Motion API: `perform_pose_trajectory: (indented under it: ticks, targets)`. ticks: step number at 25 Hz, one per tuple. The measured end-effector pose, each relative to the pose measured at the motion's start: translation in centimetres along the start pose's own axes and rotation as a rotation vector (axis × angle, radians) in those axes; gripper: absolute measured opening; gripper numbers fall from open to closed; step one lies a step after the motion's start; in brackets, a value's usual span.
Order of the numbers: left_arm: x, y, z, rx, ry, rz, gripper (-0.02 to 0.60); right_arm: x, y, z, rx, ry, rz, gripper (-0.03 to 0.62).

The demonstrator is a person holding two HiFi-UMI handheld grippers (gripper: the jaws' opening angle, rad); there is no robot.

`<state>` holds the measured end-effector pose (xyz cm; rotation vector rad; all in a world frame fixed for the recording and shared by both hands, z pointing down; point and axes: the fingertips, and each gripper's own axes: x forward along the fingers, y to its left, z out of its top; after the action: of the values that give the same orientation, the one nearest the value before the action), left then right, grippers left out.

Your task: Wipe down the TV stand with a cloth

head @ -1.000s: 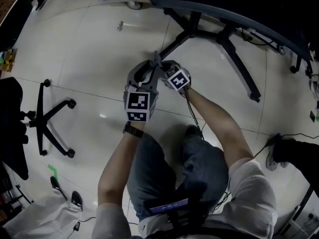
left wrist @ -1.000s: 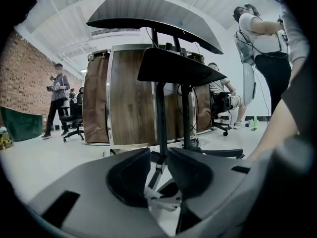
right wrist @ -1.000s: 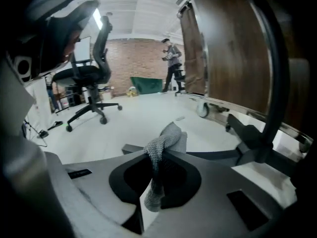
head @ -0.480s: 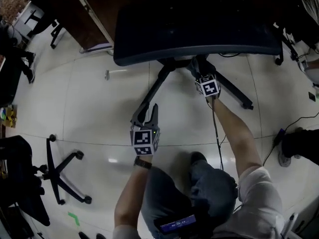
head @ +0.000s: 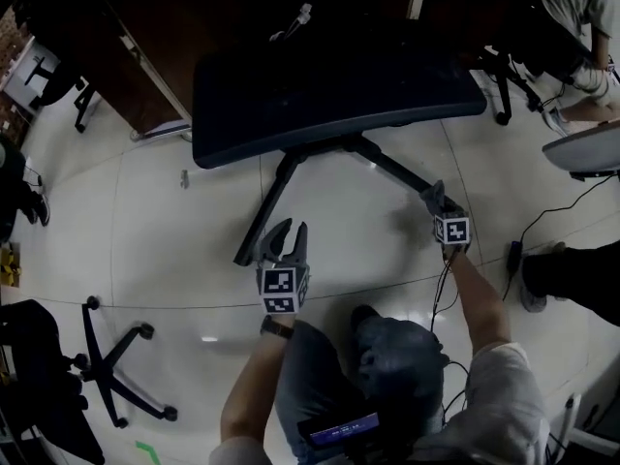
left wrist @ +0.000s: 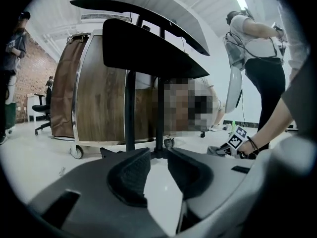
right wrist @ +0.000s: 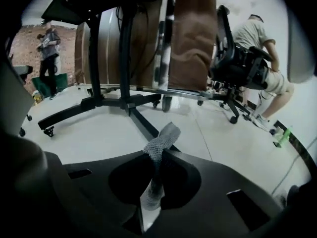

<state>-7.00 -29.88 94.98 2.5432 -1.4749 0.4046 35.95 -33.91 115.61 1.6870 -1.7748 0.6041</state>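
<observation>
Grey, coarse-knit cloth [right wrist: 161, 142] pinched upright in closed right gripper [right wrist: 157, 155], centre right of head view, beside a floor leg of dark TV stand [head: 329, 85]. Left gripper [left wrist: 157, 158] parted narrowly, empty.

- Bare floor [head: 349, 216] lies open at 6 o'clock, between the two legs of the stand [head: 339, 80].
- One leg [head: 266, 206] ends just beside the left gripper [head: 288, 232], at its 10 o'clock.
- The other leg [head: 392, 168] reaches the right gripper [head: 436, 200].
- Chair base [head: 111, 356]: 8 o'clock, well apart.
</observation>
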Motion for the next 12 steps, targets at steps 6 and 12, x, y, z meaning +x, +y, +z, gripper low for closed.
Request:
perform_pose_trajectory:
  ticks: [6, 12]
  targets:
    - [-5.4, -1.7, 9.2, -0.041, -0.045, 0.035, 0.138, -17.4, 1.0, 5.8, -0.076, -0.201, 0.044, 0.028]
    - [-13.3, -6.4, 31.0, -0.002, -0.046, 0.018, 0.138, -41.4, 11.0, 31.0, 0.004, -0.545, 0.221, 0.028]
